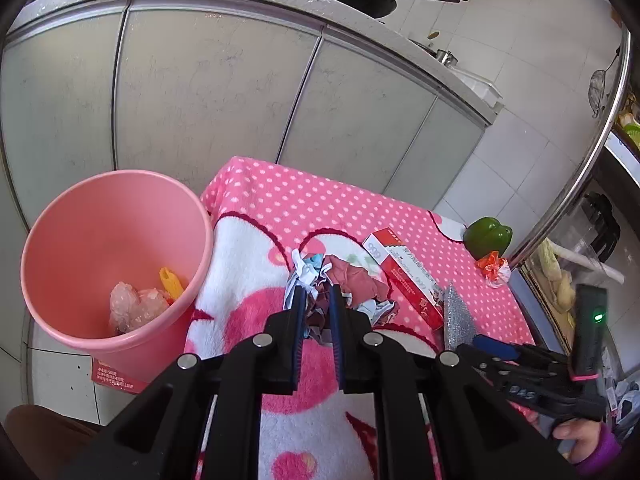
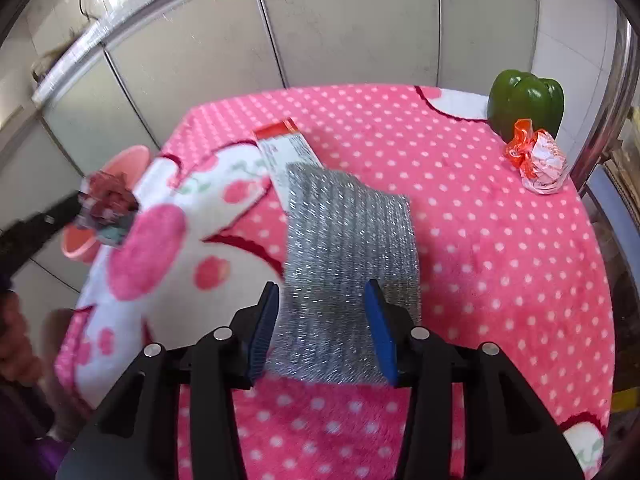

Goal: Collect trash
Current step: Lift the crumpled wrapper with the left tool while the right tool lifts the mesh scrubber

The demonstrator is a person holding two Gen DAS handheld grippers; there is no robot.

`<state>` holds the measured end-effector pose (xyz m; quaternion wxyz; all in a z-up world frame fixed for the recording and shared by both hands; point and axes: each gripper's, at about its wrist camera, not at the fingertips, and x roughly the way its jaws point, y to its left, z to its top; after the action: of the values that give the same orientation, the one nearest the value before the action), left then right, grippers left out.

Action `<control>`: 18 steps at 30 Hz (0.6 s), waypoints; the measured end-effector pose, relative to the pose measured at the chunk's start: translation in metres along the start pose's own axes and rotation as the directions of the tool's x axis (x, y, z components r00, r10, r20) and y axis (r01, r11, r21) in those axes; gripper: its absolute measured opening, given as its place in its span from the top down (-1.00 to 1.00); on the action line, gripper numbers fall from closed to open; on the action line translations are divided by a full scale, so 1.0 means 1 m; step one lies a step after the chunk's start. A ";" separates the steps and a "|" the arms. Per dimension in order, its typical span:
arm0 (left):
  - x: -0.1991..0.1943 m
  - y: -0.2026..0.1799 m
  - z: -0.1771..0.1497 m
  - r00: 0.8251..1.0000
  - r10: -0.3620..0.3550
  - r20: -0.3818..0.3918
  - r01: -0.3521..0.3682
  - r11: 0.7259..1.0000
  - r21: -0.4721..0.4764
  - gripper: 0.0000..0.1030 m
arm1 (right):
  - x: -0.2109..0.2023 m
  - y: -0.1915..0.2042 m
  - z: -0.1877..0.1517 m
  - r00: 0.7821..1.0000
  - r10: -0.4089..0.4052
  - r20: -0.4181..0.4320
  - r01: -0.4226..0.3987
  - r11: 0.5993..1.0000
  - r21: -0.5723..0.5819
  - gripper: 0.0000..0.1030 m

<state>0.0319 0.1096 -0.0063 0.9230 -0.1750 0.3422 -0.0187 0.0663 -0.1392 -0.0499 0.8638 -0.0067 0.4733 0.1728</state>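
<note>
Crumpled wad of red and white paper scraps (image 1: 336,284) clamped in the left gripper (image 1: 318,300) above the polka-dot pink blanket (image 1: 280,208), beside the round pink plastic bin (image 1: 116,256) (apparently airborne). Best carried well over the rim before release. Right gripper (image 2: 324,320) spread apart over the silver mesh scouring cloth (image 2: 348,232), gripping nothing.

The desk (image 2: 500,248) is covered by a fluffy pink blanket (image 2: 460,184) with white dots and a white-and-pink cartoon pattern on its left part; a silver glittery cloth (image 2: 352,240) lies near the middle, overlapping the near end of a red-and-white carton (image 2: 282,144) that lies flat and slants away toward the back; at the far right corner a green pepper (image 2: 526,100) stands upright, with a crumpled orange-and-white wrapper (image 2: 538,160) just in front of it. On the tiled floor (image 1: 60,372) beside the desk's left edge stands a pink bucket (image 1: 80,240), close against the hanging blanket.
</note>
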 end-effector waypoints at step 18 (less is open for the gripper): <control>-0.012 0.013 -0.003 0.999 -0.009 0.030 0.010 1.000 -0.019 0.78 | -0.044 0.004 0.010 0.989 0.013 0.148 -0.010 1.000 -0.020 0.95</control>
<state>0.0197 0.1232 -0.0053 0.9262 -0.1858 0.3275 -0.0171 0.0510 -0.1462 -0.0078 0.8955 0.0005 0.4059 0.1822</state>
